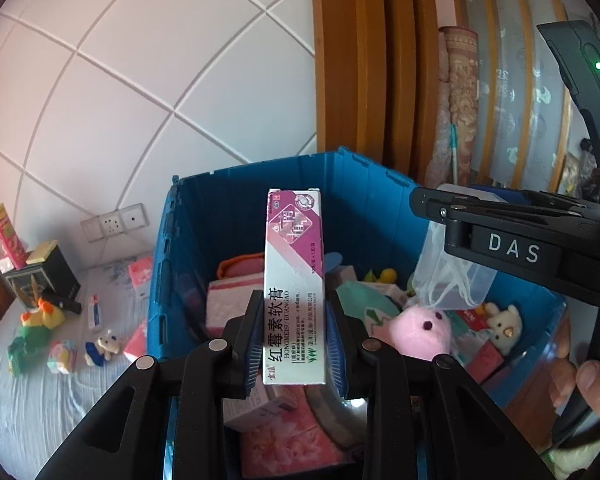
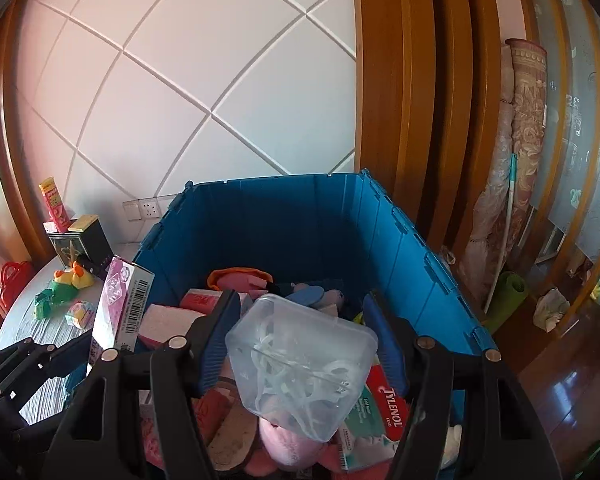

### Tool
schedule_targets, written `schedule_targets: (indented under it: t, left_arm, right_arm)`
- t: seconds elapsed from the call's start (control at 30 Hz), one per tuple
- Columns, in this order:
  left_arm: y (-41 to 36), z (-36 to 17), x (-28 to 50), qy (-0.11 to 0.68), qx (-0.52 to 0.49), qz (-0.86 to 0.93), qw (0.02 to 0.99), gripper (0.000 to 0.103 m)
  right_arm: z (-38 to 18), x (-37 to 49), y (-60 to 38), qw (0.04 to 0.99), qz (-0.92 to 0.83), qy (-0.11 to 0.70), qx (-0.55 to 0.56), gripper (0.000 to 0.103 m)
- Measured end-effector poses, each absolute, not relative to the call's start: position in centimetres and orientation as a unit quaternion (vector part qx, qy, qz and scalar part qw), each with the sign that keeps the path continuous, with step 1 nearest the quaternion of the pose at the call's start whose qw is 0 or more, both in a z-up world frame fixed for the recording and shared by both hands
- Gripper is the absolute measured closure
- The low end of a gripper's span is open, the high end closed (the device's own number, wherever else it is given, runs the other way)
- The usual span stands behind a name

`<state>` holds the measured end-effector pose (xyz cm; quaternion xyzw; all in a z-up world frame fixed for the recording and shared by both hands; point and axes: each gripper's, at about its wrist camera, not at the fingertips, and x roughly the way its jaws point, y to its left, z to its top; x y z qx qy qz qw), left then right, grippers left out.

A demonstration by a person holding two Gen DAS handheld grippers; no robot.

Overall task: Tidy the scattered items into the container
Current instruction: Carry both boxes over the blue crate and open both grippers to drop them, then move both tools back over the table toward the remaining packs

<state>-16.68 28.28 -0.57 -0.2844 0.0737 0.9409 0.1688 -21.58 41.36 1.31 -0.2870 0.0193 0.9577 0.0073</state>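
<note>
Gripping a tall white-and-magenta cardboard ointment box (image 1: 294, 288) upright, left claw (image 1: 294, 344) clamped, right claw (image 2: 300, 344) clamped on clear lidded plastic tub (image 2: 300, 364), both above blue plastic crate (image 2: 284, 216).

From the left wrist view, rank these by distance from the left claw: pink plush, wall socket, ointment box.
1. Ointment box, clamped in the left claw.
2. Pink plush, in the crate, right.
3. Wall socket, far left wall.

Beyond our jaws we list: white diagonal-tiled wall (image 2: 204, 92), wall sockets (image 2: 146, 209), orange wooden door frame (image 2: 396, 92); right of them, rolled carpets (image 2: 528, 128), frosted glass panels (image 2: 580, 120), glossy wooden floor (image 2: 556, 384).
</note>
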Motion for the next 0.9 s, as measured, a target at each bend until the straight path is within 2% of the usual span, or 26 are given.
schedule_targets:
  t: [0.07,0.1,0.13,0.17,0.2,0.27,0.5,0.53,0.63,0.9]
  left_arm:
    - [28.8,-1.0,-16.7,0.080,-0.289,0.940,0.164,0.074]
    - [28.9,-1.2,-16.7,0.080,-0.288,0.940,0.161,0.068]
    - [29.0,-1.4,-16.7,0.079,-0.288,0.941,0.160,0.060]
    - [28.9,-1.5,-16.7,0.076,-0.287,0.941,0.160,0.042]
    - [29.0,-1.6,-16.7,0.074,-0.287,0.942,0.156,0.032]
    - [29.0,-1.8,-16.6,0.075,-0.284,0.944,0.151,0.031]
    - [29.2,-2.5,-17.3,0.073,-0.299,0.941,0.141,0.026]
    - [29.2,-2.7,-17.3,0.073,-0.300,0.941,0.140,0.025]
    - [29.1,-2.8,-17.3,0.068,-0.305,0.939,0.140,0.023]
    - [27.3,-2.3,-15.6,0.050,-0.303,0.941,0.141,0.020]
  right_arm:
    - [0.9,-21.9,41.8,0.006,0.956,0.023,-0.291,0.040]
    - [0.6,-22.0,42.0,0.006,0.956,0.024,-0.293,0.040]
    - [0.4,-22.1,42.2,0.007,0.955,0.026,-0.295,0.039]
    - [0.1,-22.2,42.4,0.008,0.954,0.029,-0.297,0.038]
    - [-0.2,-22.4,42.8,0.014,0.953,0.034,-0.300,0.035]
    - [-0.6,-22.5,43.2,0.019,0.952,0.037,-0.304,0.020]
    - [-1.5,-21.2,43.9,0.024,0.950,0.039,-0.310,0.017]
    - [-1.6,-20.8,43.9,0.024,0.950,0.038,-0.309,0.015]
    - [-1.9,-19.8,44.1,0.026,0.950,0.035,-0.308,0.000]
    - [-0.9,-17.3,43.6,0.031,0.957,0.034,-0.286,0.000]
